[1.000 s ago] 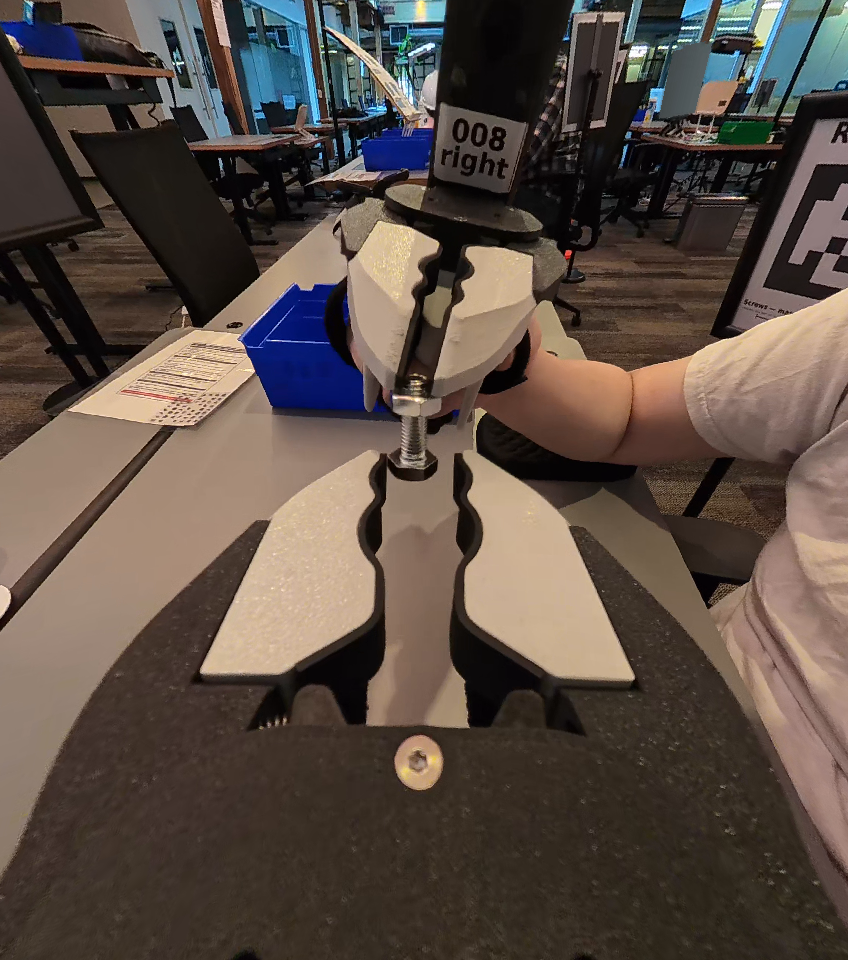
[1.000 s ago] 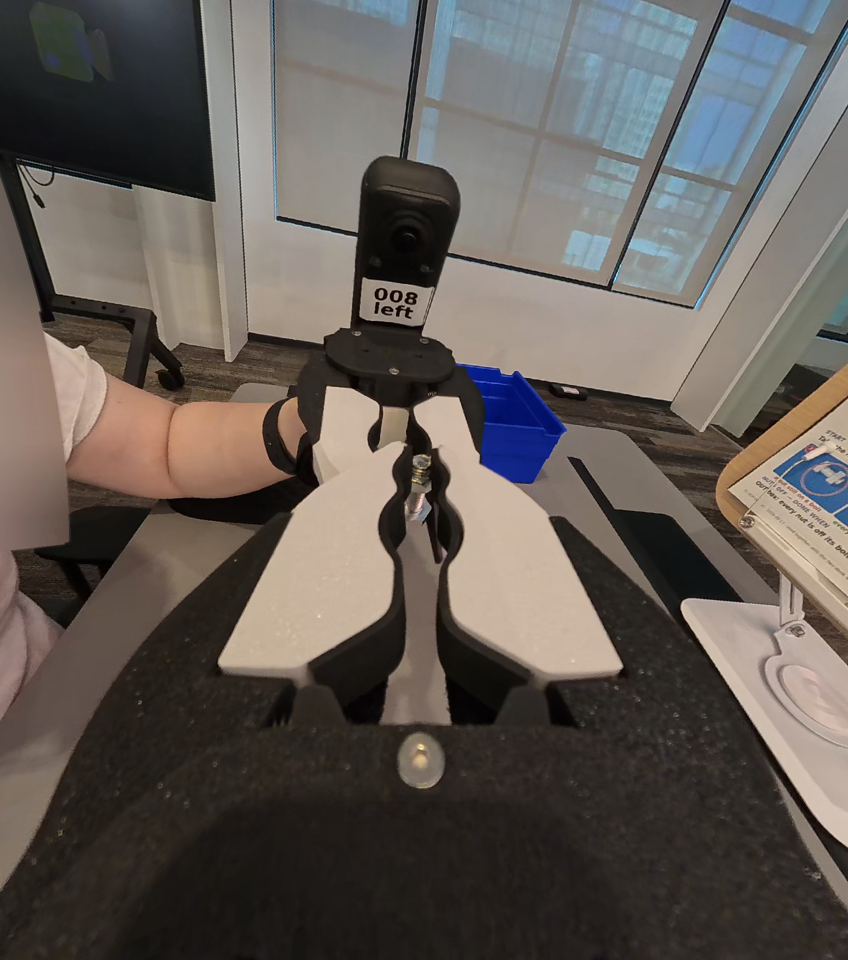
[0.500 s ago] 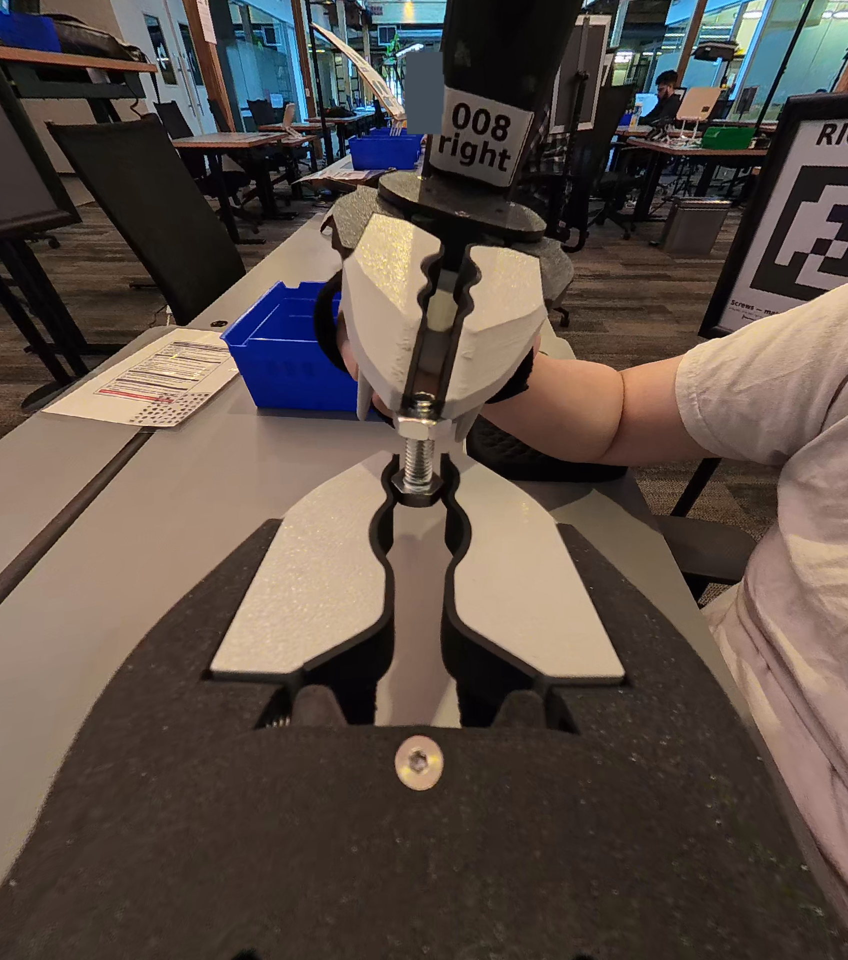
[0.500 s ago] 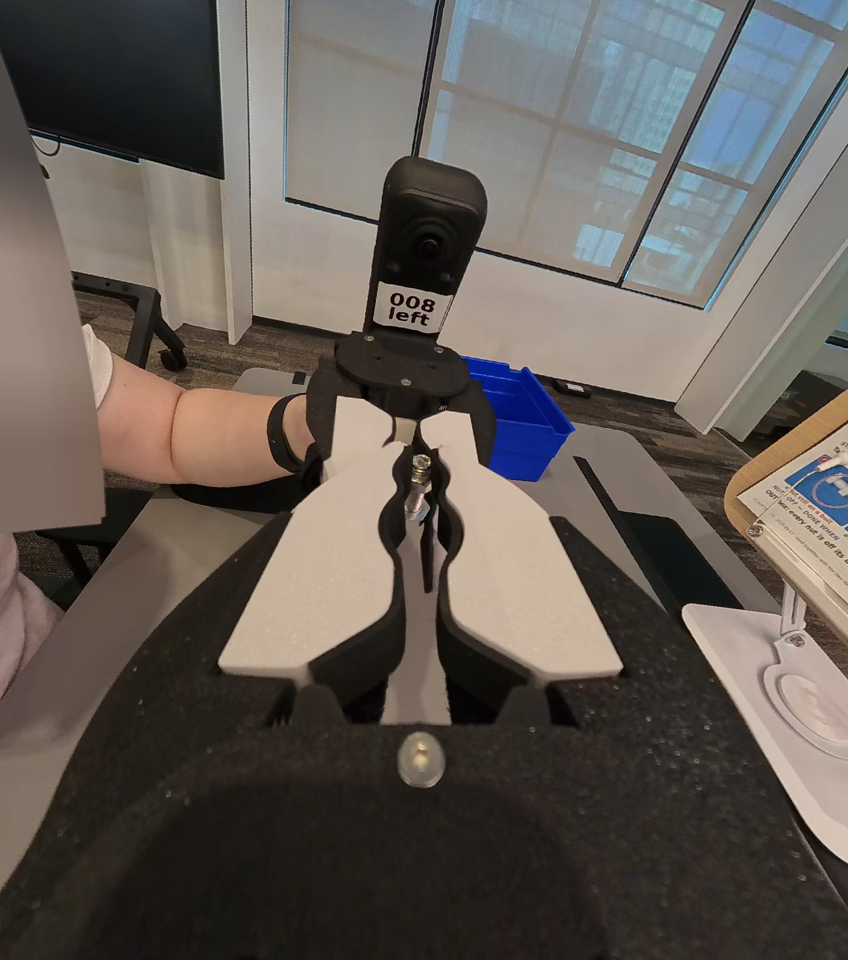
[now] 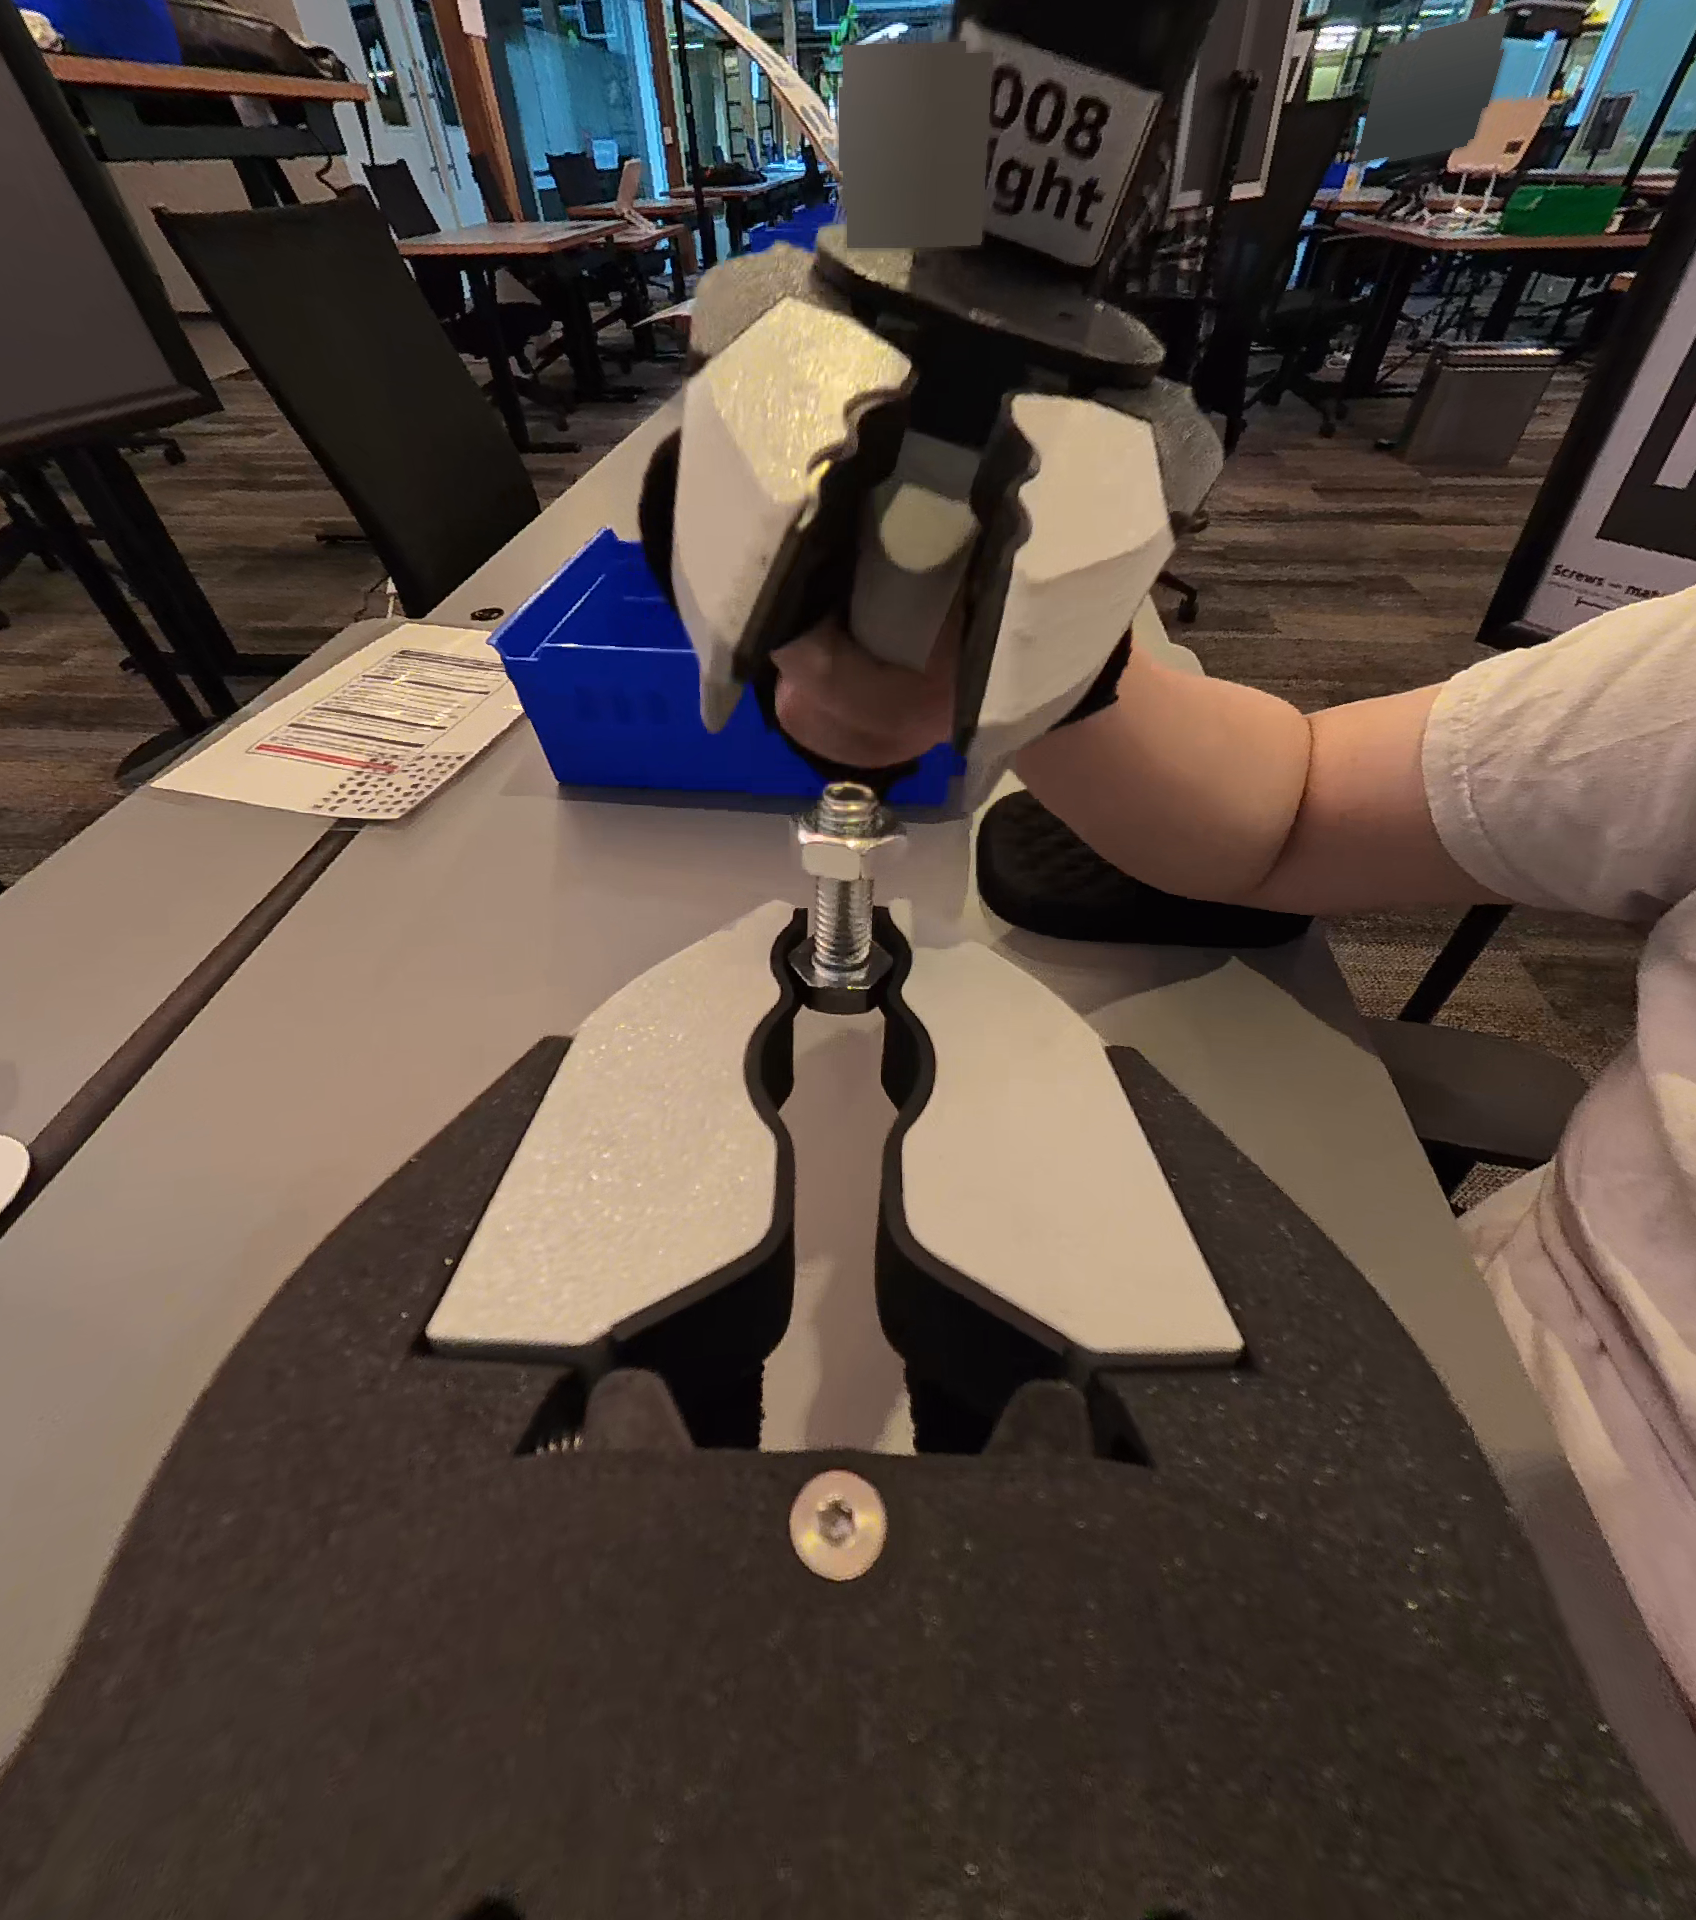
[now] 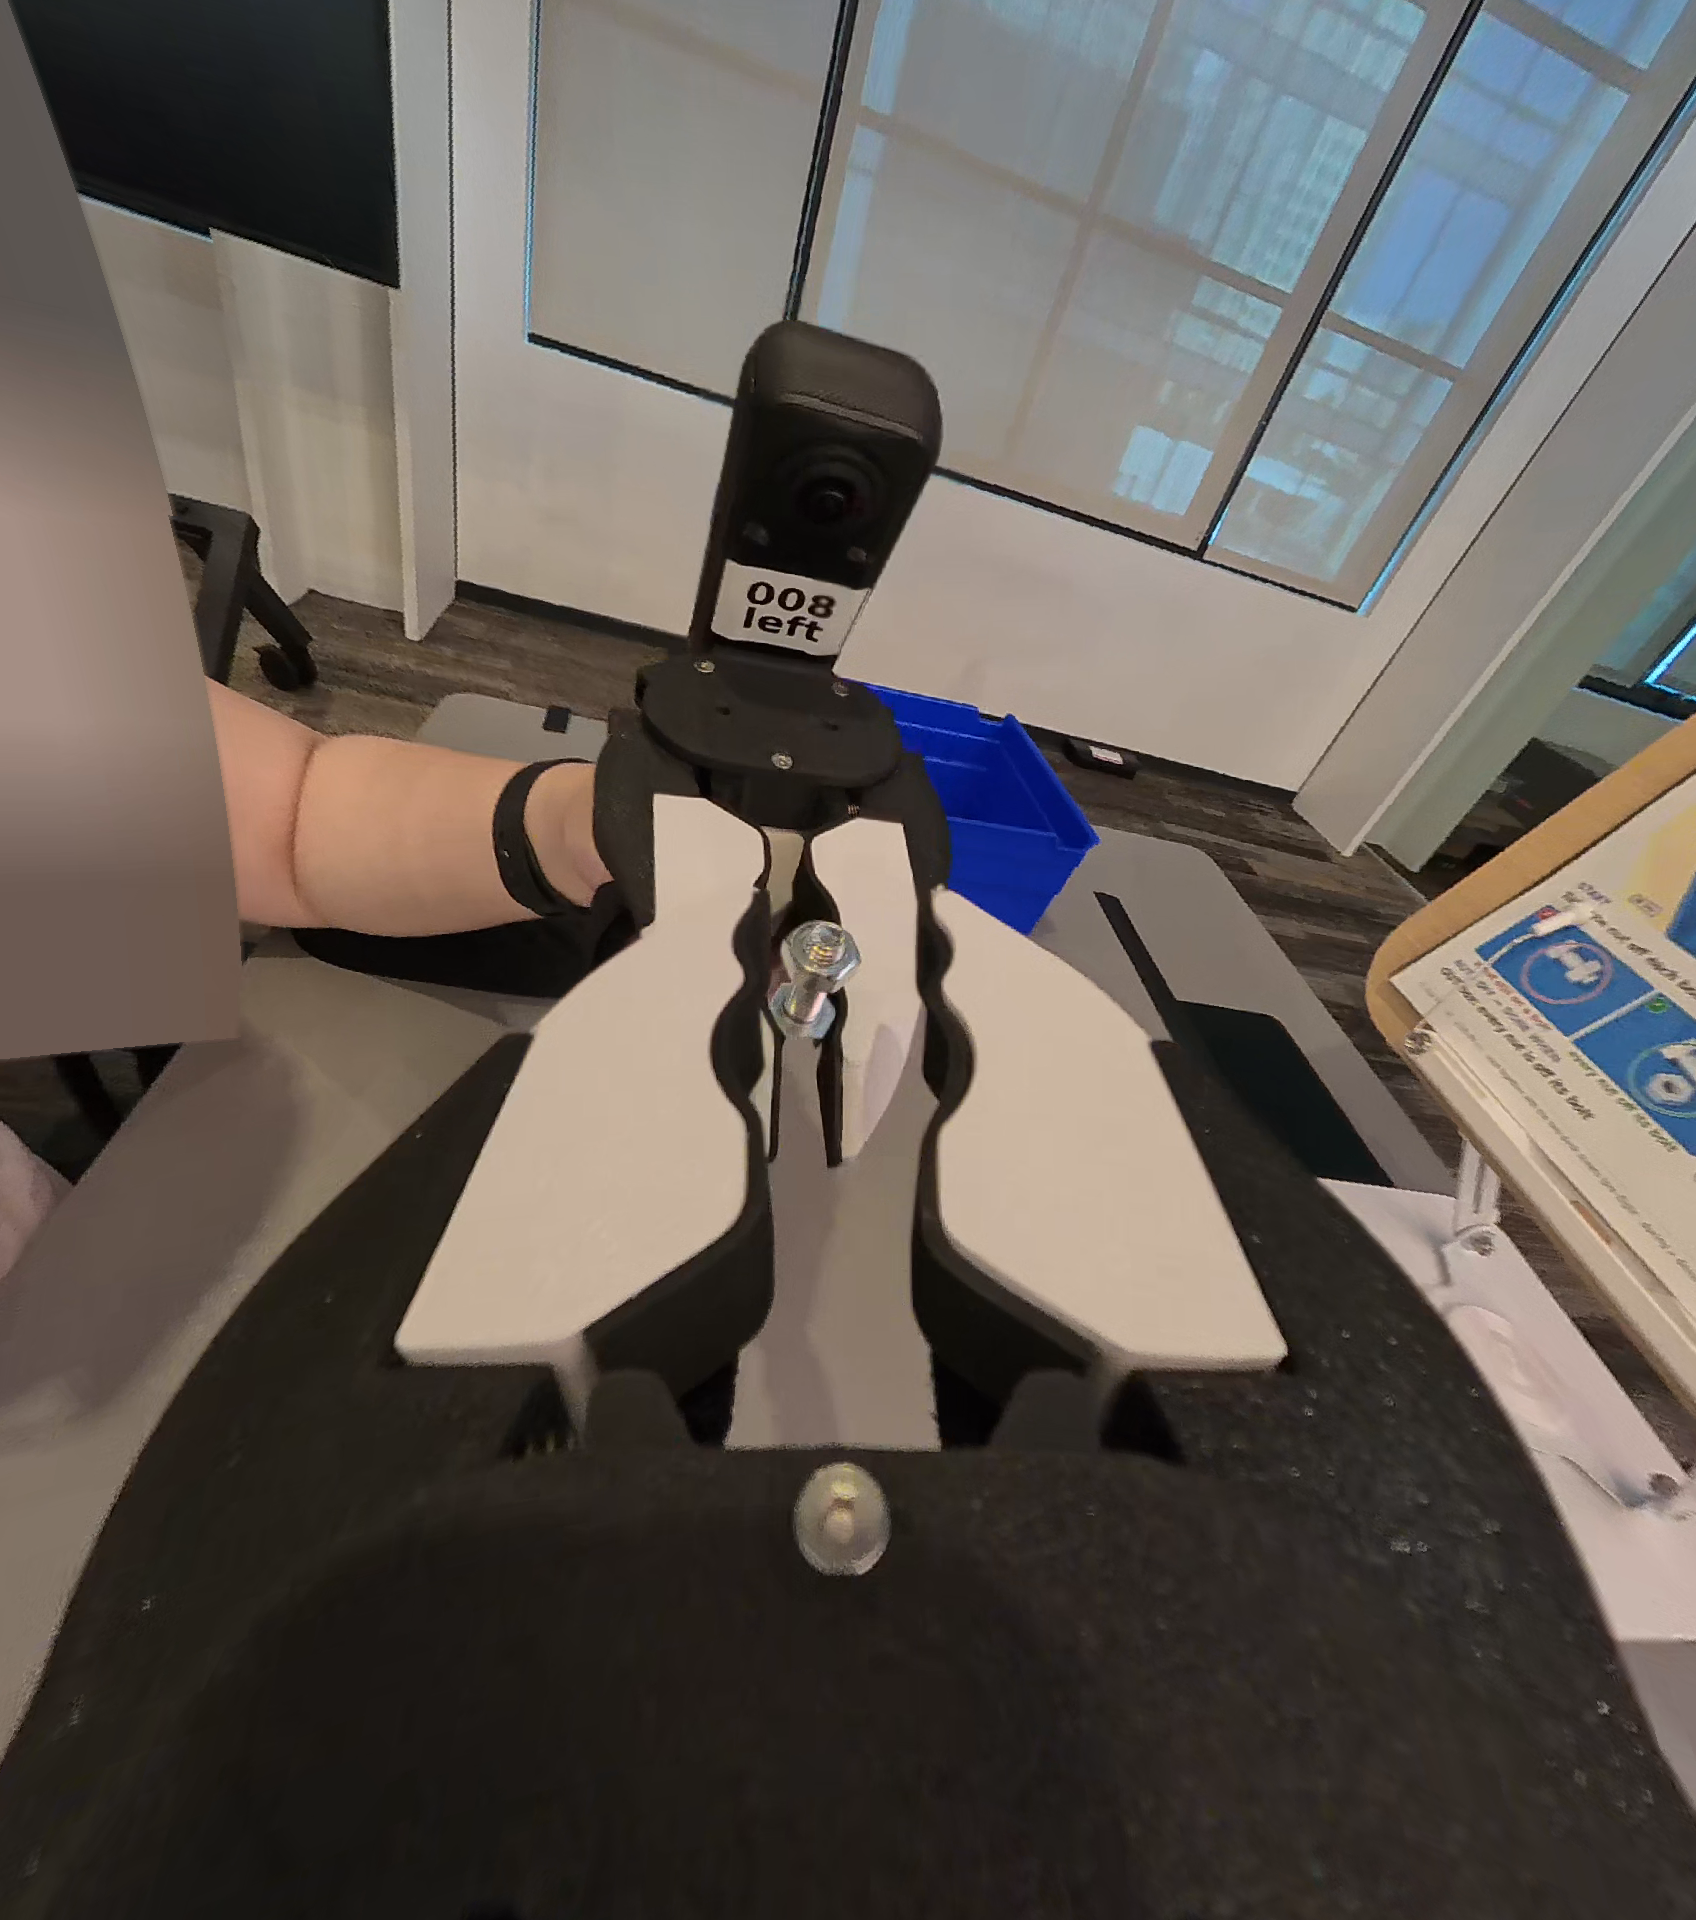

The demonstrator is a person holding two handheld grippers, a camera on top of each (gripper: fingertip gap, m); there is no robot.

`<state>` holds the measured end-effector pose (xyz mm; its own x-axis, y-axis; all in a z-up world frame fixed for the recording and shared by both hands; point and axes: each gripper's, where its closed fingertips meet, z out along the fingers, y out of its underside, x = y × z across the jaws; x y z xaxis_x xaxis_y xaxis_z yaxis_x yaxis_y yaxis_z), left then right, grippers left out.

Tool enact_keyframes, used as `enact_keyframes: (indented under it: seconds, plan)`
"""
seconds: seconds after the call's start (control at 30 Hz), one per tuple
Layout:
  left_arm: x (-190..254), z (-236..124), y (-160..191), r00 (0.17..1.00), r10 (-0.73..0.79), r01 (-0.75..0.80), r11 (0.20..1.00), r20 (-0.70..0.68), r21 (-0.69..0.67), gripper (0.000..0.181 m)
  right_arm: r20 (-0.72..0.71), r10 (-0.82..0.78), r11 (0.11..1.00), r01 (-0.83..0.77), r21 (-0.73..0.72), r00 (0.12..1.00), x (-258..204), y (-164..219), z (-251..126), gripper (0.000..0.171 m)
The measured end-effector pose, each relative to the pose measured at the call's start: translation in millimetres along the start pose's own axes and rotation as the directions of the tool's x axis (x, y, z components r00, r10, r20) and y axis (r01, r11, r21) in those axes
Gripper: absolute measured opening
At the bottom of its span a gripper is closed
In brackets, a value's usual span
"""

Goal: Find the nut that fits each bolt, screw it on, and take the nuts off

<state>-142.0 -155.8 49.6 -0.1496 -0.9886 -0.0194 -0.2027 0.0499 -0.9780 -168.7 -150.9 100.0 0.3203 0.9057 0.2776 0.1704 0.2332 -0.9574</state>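
Note:
In the left wrist view my left gripper [image 5: 839, 982] is shut on the hex head of a silver bolt [image 5: 839, 920] and holds it upright above the grey table [image 5: 511, 987]. A silver nut [image 5: 846, 844] sits on the thread just below the bolt's free end. My right gripper [image 5: 849, 743] hangs above the nut with its jaws apart and touches nothing. In the right wrist view my right gripper [image 6: 833, 966] is open. The bolt [image 6: 802, 1003] and nut [image 6: 823, 951] stand between its fingers with a gap on each side.
A blue bin [image 5: 615, 707] stands on the table behind the grippers and also shows in the right wrist view [image 6: 989, 821]. A printed sheet [image 5: 376, 717] lies left of it. An instruction board [image 6: 1602, 1018] on a white stand [image 6: 1550, 1455] is at the right. The person's arm [image 5: 1239, 790] reaches in. Some 5 centimeters of space lies between my two pairs of fingers.
My left gripper closed on the bolt's head. My right gripper, earlier shut on the nut end of the bolt, opened, let go and lifted away from it.

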Motion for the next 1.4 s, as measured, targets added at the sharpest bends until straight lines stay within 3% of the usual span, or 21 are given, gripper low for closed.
enact_keyframes:
  seconds: [0.13,0.37,1.13,1.4]
  plan:
    - [-16,-1,0,0.994,-0.044,0.043,0.999,0.097,0.015,0.011,-0.080,0.018,0.997,-0.024,-0.074,0.997,11,8,-1,0.028]
    - [-24,-2,-1,0.983,-0.037,0.033,0.999,0.182,0.024,0.011,-0.191,0.089,0.991,-0.106,-0.079,0.978,18,18,16,0.026]
    - [-14,-1,-6,0.990,-0.012,0.009,1.000,0.142,0.023,0.011,-0.020,0.224,0.973,-0.224,-0.053,0.974,6,16,13,0.014]
    - [-12,4,1,0.991,-0.024,0.026,1.000,0.129,-0.012,0.011,-0.034,0.137,0.983,-0.140,-0.117,0.990,2,21,15,0.014]
